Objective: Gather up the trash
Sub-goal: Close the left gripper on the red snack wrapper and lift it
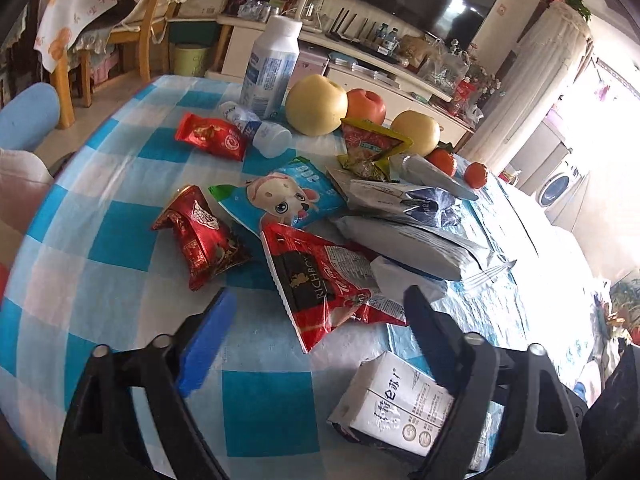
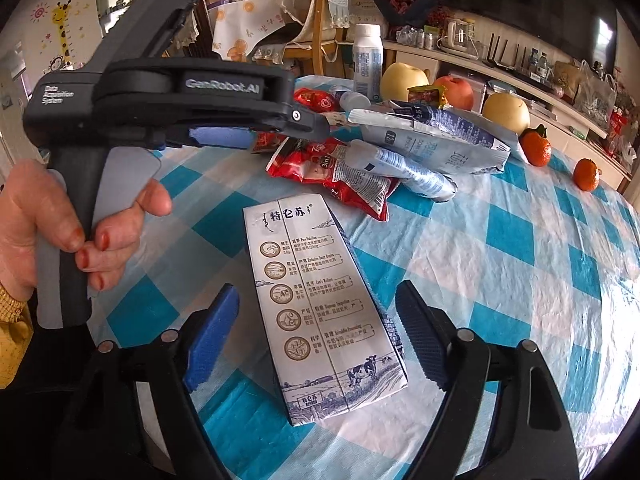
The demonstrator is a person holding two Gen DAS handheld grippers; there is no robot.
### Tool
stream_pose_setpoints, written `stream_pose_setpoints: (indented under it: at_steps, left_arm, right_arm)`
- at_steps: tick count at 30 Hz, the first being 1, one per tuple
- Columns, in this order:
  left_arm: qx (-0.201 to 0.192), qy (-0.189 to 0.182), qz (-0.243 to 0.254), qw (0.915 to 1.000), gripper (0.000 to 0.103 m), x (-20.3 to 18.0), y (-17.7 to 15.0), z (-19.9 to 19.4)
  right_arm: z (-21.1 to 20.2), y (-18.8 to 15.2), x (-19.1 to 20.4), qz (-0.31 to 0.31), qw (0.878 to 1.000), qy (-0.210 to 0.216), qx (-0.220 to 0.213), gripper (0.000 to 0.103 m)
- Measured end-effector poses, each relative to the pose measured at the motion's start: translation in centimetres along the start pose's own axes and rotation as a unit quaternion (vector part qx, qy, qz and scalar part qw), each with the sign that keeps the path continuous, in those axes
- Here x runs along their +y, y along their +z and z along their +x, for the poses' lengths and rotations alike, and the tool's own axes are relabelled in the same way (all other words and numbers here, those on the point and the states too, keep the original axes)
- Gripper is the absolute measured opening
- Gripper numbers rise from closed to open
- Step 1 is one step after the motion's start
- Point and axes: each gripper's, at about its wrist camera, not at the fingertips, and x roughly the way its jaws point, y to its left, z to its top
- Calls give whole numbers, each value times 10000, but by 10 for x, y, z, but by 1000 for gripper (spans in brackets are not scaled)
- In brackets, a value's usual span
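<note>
Right wrist: flattened white milk carton (image 2: pixel 326 312) w/ cow print lies btwn right hand-held gripper (image 2: pixel 318 336) fingers, spread apart, not touching.

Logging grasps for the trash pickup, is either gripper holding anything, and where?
Nothing is held. The right gripper is open around the milk carton; the left gripper is open too.

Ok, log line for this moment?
left gripper: open, over red wrapper | right gripper: open, straddling milk carton | nothing held

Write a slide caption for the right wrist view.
Open right gripper straddles a flattened white milk carton on the blue checked tablecloth.
</note>
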Motion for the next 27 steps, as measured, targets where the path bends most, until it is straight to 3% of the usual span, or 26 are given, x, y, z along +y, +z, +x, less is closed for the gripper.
stream_pose_setpoints:
  at_steps: [6, 12, 14, 15, 16, 27]
  left_arm:
    - [162, -140, -445, 9988, 62, 11, 4, 22]
    - [54, -83, -410, 9991, 40, 6, 5, 25]
    - [28, -157, -588, 9981, 34, 12, 4, 22]
    - [16, -202, -668, 9976, 30, 14, 4, 21]
    - [-7, -240, -714, 9972, 28, 16, 3, 20]
    - [-225, -388, -925, 9947, 18, 38, 0, -6]
  right_arm:
    - [1, 2, -3, 47, 10000, -55, -14, 82]
    - [4, 5, -5, 26, 9999, -121, -79, 82]
    - [5, 5, -5, 3, 9999, -138, -51, 76]
    - [6, 4, -4, -14, 9999, -132, -33, 67]
    - [7, 5, -3, -40, 9999, -151, -27, 62]
    - [1, 5, 6, -200, 9991, -335, -154, 57]
